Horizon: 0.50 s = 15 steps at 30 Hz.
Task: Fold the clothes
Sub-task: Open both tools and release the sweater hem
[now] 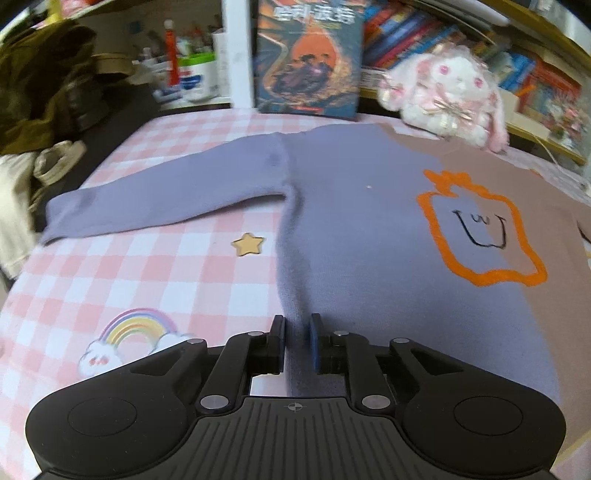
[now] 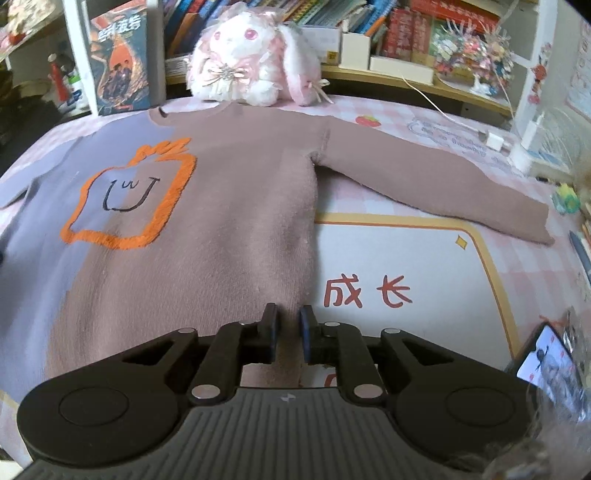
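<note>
Across the pink-and-white checked table cover (image 1: 177,266), a knitted two-tone sweater (image 1: 362,229), lavender on one half and dusty mauve on the other, is lying flat with its front up and both sleeves stretched outward. An orange outlined shape with a small black drawn face (image 1: 480,232) is sitting on its chest, straddling the line where the two colours meet.

At the lower hem on the lavender side, the left gripper (image 1: 298,341) is pinching the side edge of the sweater, a ridge of fabric standing between its two narrowly set jaws. The lavender sleeve (image 1: 159,199) is reaching away to the left, above a yellow star print (image 1: 248,244) and a rainbow-and-cloud print (image 1: 129,338) on the cover.

At the matching corner on the mauve side, the right gripper (image 2: 288,338) is likewise gripping the sweater's side edge, with mauve knit filling the slim gap between its jaws. The mauve sleeve (image 2: 436,184) is extending right, over a white panel with red characters (image 2: 369,295).

Beyond the collar, a white and pink plush rabbit (image 2: 251,62) is sitting just at the neckline, beside an upright illustrated book (image 2: 120,62) and in front of crowded bookshelves (image 2: 406,33). A lit phone (image 2: 546,354) is lying near the table's right edge.
</note>
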### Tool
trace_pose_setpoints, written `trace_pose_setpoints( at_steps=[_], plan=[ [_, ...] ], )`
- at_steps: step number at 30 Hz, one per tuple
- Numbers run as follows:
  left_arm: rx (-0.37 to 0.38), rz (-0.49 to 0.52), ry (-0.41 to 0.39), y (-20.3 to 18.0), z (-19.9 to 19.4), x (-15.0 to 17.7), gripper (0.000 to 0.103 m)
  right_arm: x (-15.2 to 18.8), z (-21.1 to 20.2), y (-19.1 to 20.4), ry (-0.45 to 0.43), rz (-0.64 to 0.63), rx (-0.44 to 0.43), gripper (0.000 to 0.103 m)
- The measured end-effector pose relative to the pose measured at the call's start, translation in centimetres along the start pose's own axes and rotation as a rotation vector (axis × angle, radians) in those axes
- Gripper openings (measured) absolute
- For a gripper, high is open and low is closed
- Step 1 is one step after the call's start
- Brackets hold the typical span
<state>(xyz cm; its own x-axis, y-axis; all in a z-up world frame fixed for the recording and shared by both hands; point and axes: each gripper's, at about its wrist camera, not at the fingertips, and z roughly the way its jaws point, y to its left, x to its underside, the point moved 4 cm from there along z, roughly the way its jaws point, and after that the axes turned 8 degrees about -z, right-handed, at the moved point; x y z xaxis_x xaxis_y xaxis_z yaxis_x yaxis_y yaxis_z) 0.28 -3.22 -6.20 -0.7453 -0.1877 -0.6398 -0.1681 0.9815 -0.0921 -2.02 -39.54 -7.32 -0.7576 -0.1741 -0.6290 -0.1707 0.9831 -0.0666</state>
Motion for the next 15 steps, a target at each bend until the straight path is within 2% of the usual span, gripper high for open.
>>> trace_pose_setpoints(
  at_steps=[2, 3, 5, 6, 7, 10, 12, 15],
  plan=[
    [-0.013, -0.011, -0.012, -0.3, -1.1, 0.5, 0.018, 0.1, -0.2, -0.3, -0.008, 0.014, -0.011, 0.041],
    [-0.021, -0.011, -0.015, -0.6, -1.7, 0.8, 0.024, 0.1, -0.4, -0.4, -0.017, 0.029, -0.020, 0.045],
    [-0.047, -0.014, -0.023, -1.2, -2.7, 1.7, 0.043, 0.2, -0.7, -0.4, -0.030, 0.045, -0.020, 0.063],
    [-0.060, -0.015, -0.026, -1.5, -3.2, 2.1, 0.058, 0.3, -0.8, -0.4, -0.039, 0.050, -0.017, 0.068],
    [-0.069, -0.016, -0.031, -1.8, -3.7, 2.5, 0.067, 0.3, -1.0, -0.3, -0.053, 0.047, -0.005, 0.076],
    [-0.069, -0.016, -0.048, -2.8, -4.9, 3.3, 0.078, 0.3, -1.4, 0.0, -0.090, 0.035, 0.030, 0.086],
    [-0.059, -0.008, -0.057, -3.5, -5.4, 3.5, 0.083, 0.3, -1.7, 0.2, -0.105, 0.034, 0.042, 0.086],
    [-0.037, 0.021, -0.062, -4.0, -5.3, 3.5, 0.085, 0.4, -2.1, 0.5, -0.122, 0.036, 0.059, 0.091]
  ],
)
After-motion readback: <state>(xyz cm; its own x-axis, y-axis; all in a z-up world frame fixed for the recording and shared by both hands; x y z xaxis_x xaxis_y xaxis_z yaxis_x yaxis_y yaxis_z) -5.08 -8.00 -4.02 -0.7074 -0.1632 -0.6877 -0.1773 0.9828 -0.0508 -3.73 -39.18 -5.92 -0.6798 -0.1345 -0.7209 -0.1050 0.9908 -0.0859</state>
